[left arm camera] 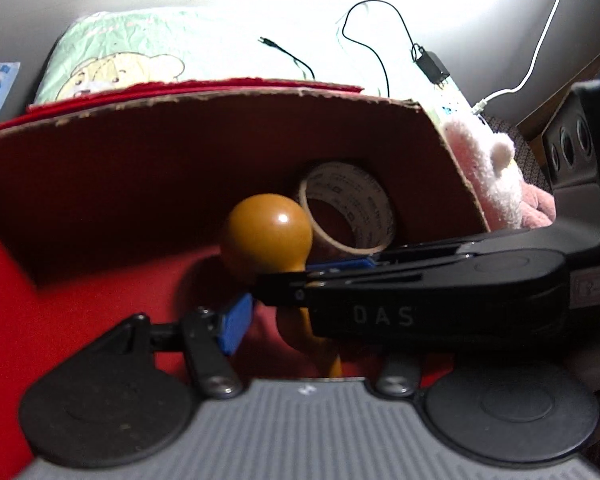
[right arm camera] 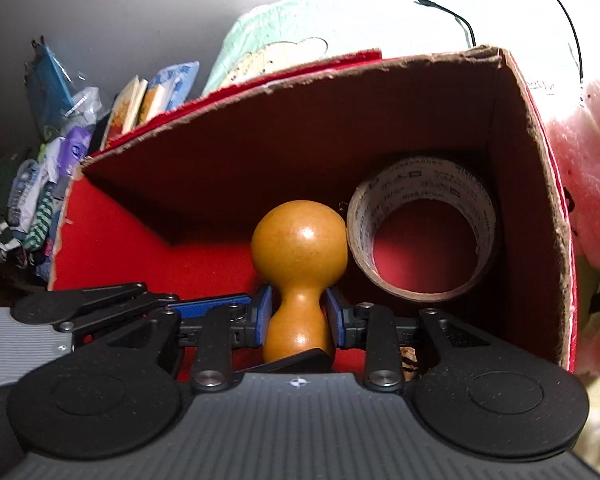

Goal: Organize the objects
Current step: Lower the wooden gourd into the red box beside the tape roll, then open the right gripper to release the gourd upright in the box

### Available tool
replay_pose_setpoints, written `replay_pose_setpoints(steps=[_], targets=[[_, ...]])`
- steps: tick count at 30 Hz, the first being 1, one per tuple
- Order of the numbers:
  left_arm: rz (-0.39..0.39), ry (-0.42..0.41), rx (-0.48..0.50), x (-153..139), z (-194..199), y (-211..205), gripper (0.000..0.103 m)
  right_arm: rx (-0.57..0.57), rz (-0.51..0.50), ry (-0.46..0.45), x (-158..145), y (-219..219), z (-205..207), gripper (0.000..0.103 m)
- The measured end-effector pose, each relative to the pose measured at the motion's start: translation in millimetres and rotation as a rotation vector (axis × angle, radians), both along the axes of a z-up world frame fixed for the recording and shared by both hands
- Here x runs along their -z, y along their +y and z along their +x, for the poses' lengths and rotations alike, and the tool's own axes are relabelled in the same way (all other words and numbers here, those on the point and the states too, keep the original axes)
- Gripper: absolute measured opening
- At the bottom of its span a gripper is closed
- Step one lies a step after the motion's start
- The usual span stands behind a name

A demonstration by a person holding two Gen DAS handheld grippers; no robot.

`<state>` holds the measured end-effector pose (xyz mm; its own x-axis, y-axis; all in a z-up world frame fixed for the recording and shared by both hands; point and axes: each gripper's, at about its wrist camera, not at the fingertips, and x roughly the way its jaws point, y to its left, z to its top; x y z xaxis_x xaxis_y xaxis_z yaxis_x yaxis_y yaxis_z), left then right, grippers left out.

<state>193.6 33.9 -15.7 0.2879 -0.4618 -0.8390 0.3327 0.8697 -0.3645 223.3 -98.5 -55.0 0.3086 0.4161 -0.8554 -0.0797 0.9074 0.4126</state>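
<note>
Right gripper (right arm camera: 296, 314): blue pads clamped on narrow waist of glossy ochre wooden knobbed handle (right arm camera: 299, 240).
Left gripper (left arm camera: 268, 292): half-open beside it, empty.
Handling: likely rigid, light, slick; waist suits.
Location: inside red-lined cardboard box (right arm camera: 308, 120), beside printed tape roll (right arm camera: 424, 236).

Pink plush toy (right arm camera: 588, 168), bear-print pillow (left arm camera: 132, 52), black cable (left arm camera: 380, 40), white cable (left arm camera: 540, 40), clothes pile (right arm camera: 28, 200)
</note>
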Motion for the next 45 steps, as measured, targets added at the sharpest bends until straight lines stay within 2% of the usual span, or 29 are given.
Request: replay_pose_setpoints(steps=[5, 13, 19, 23, 36, 45], targets=[[0.025, 0.042, 0.025, 4.5, 4.6, -4.8, 0.06, 0.002, -0.025, 0.043, 4.4, 1.2, 1.4, 0.032], [0.038, 0.033, 0.025, 3.2, 3.3, -6.8, 0.06, 0.026, -0.039, 0.063, 7.4, -1.6, -1.2, 0.032], [0.08, 0.0, 0.031, 0.4, -1.0, -12.7, 0.061, 0.031, -0.033, 0.051, 9.7, -2.8, -3.4, 0.031], [0.113, -0.035, 0.02, -2.3, -4.6, -15.4, 0.066, 0.036, -0.027, 0.042, 9.2, -2.2, -3.0, 0.03], [0.184, -0.098, -0.009, -9.3, -12.6, -17.6, 0.073, 0.048, -0.025, 0.018, 7.2, -3.6, -5.3, 0.03], [0.242, -0.151, -0.055, -14.1, -22.2, -21.3, 0.077, 0.082, -0.079, -0.028, -0.7, -2.2, -9.7, 0.03]])
